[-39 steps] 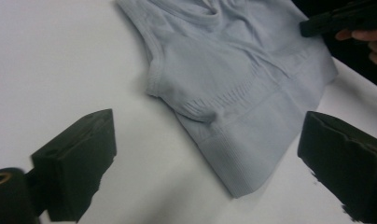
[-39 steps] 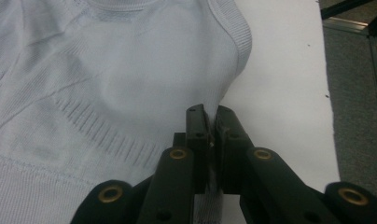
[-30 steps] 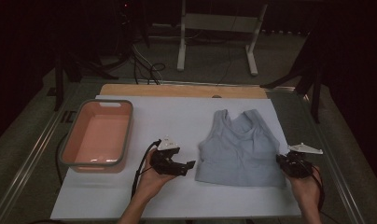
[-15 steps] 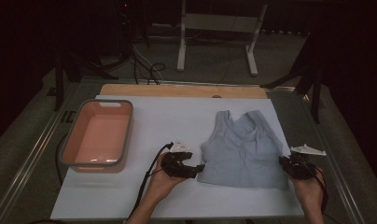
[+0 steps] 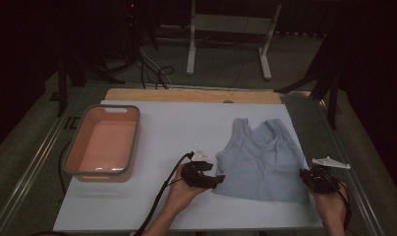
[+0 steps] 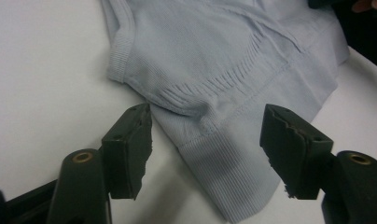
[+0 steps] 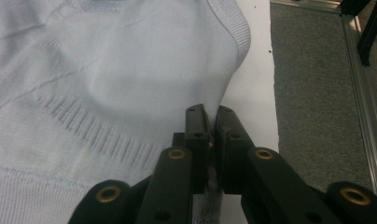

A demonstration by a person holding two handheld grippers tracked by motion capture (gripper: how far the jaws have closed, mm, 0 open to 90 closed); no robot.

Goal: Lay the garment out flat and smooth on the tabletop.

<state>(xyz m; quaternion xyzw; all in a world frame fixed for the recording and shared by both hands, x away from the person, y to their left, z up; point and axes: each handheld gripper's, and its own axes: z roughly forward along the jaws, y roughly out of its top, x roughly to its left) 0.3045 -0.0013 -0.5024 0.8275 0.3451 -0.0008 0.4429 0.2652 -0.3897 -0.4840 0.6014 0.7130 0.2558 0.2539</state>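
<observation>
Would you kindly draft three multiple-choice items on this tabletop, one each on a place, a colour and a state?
1. Where does the tub stand relative to the knitted top?
A. To its left
B. To its right
C. On top of it

2. What colour is the knitted top?
A. Dark red
B. Pale blue-grey
C. Bright yellow

3. How does the right gripper stand?
A. Wide open above the tub
B. Lying loose on the floor
C. Shut on the top's edge

Answers:
1. A: in the high view the tub stands at the left of the white sheet, and the knitted top lies to the right.
2. B: the ribbed cloth reads pale blue-grey in both gripper views.
3. C: the right gripper has its jaws pinched together on the cloth's edge, while the left gripper stands open astride the hem corner, its jaws having just been closing.
</observation>
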